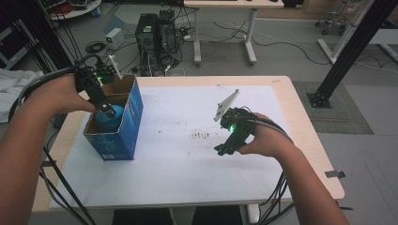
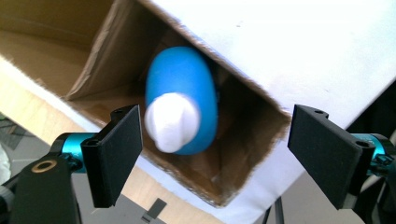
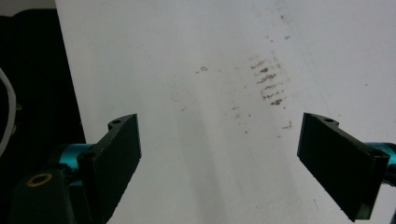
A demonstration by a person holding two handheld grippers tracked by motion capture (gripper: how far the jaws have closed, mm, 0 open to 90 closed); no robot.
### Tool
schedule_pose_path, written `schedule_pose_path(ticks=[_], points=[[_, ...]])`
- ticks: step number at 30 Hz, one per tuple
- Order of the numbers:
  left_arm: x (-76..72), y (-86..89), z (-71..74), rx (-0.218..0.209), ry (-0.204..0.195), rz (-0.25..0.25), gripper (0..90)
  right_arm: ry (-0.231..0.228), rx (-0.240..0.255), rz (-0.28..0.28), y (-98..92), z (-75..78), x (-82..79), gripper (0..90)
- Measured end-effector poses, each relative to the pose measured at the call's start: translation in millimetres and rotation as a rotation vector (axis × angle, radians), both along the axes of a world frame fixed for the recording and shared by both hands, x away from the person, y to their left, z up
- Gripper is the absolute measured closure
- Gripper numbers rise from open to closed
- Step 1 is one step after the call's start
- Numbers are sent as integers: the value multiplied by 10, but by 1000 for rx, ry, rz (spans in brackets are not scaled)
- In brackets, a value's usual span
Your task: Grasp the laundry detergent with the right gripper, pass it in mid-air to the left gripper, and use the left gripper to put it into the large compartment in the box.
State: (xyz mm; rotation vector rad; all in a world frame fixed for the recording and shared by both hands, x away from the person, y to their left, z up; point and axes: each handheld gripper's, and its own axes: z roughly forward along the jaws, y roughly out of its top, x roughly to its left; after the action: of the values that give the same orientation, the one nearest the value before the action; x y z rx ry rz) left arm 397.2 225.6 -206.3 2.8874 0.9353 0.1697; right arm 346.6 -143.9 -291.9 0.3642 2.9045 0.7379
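Jaws of the left gripper [image 2: 215, 154] stand spread above a blue bottle [image 2: 181, 99] inside the cardboard box [image 1: 130, 123] near the table's left edge; centre them on its white cap [image 2: 170, 122]. The right gripper [image 1: 224, 149] hovers spread, empty, mid-table.

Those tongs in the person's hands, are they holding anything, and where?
Nothing. The left tongs hang open over the blue bottle in the box; the right tongs are open above the white mat.
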Motion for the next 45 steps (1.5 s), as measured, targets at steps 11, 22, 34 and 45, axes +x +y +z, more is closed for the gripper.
schedule_pose_path(ticks=[11, 22, 34, 45], points=[[-245, -347, 150, -7, 19, -191, 112, 22, -99, 5, -9, 206, 56, 127], [-328, -735, 36, 45, 48, -393, 62, 54, -195, 7, -72, 336, 91, 127], [-264, -959, -176, 33, 93, -497, 62, 112, -282, 22, -52, 300, 197, 127], [-194, -1034, -391, 26, 142, -515, 63, 140, -310, 33, -30, 216, 282, 127]])
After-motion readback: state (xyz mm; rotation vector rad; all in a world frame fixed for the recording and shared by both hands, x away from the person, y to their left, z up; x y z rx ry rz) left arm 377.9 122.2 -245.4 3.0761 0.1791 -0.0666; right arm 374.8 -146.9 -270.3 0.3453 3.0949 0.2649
